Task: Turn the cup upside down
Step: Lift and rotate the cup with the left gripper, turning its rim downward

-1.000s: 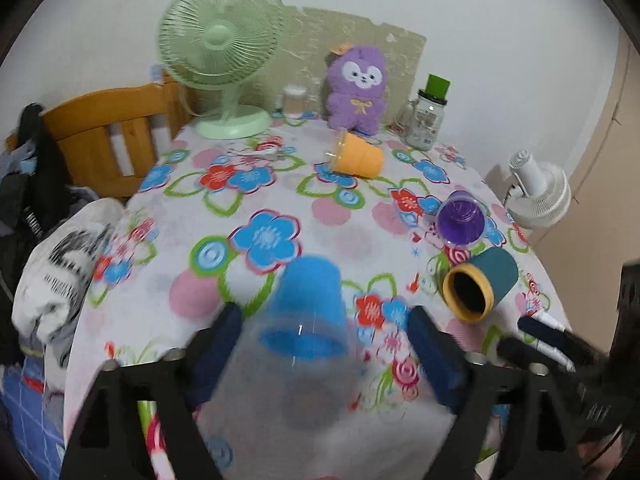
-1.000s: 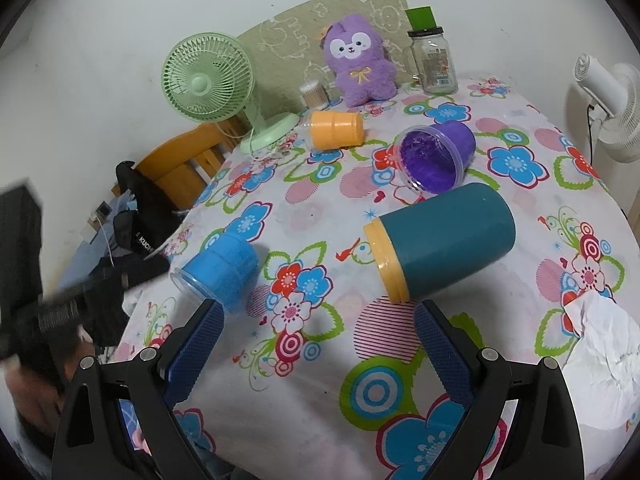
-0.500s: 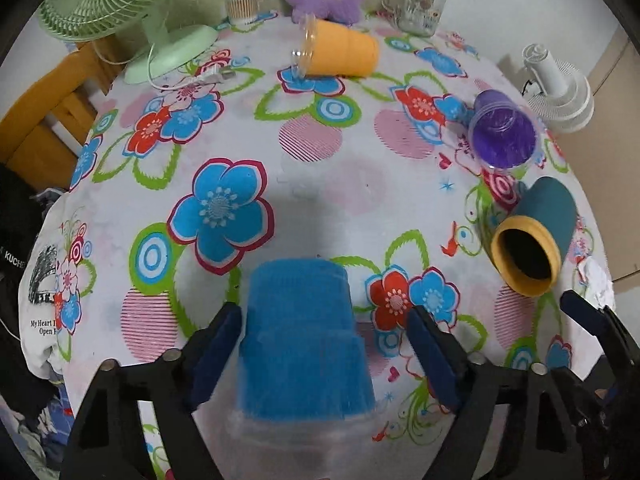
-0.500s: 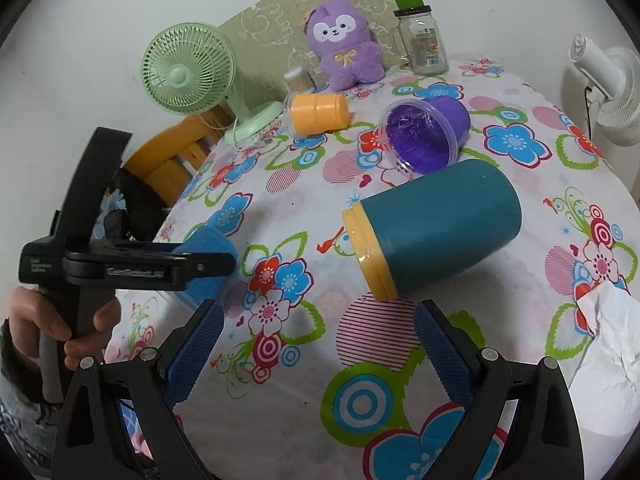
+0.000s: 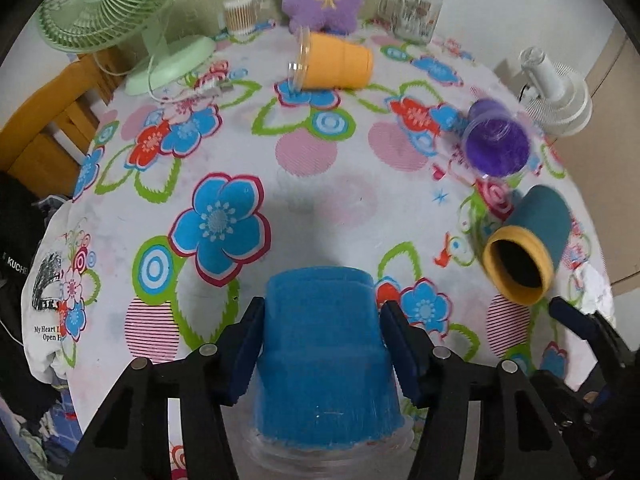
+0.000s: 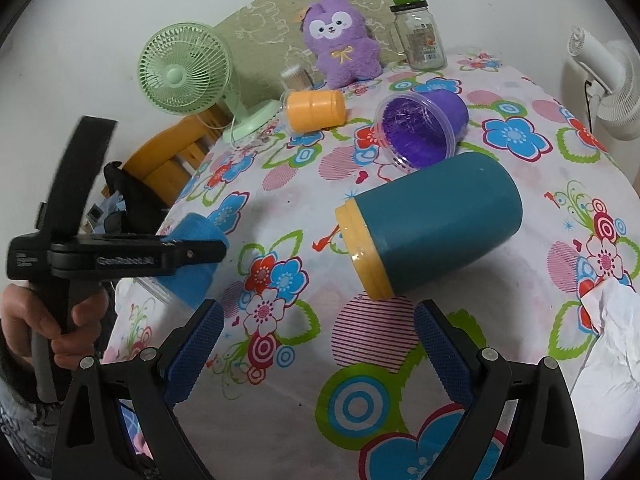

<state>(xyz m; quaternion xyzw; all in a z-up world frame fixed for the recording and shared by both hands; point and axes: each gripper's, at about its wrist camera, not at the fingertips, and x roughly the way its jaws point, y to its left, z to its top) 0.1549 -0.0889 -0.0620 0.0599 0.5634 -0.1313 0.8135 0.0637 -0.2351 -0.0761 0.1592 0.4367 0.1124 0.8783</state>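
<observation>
Left wrist view has the blue cup (image 5: 324,352) right between the two blue pads of the left claw (image 5: 322,350), the pads pressed against its opposite sides, so that claw is pinching the cup. Its flat blue base points away from the camera, out over the flowered surface (image 5: 320,184), and its clear rim sits nearest the lens at the bottom of the picture. So the cup's long axis runs roughly along the claw's fingers, tilted, not yet upright either way. From the right wrist view the same cup (image 6: 192,256) shows at the left edge of the surface, partly hidden behind the black body of the left claw (image 6: 192,256), which a bare hand (image 6: 60,332) holds by the handle; whether the rim is touching the cloth there I cannot tell. The right claw (image 6: 316,348) hangs spread wide with nothing between its pads, aimed toward the teal tumbler (image 6: 436,220) lying on its side, well apart from the blue cup. The left hand is plainly the nearer one. As I judge it, the turn hinges on swinging that axis until the rim faces down onto the surface, then letting go.
</observation>
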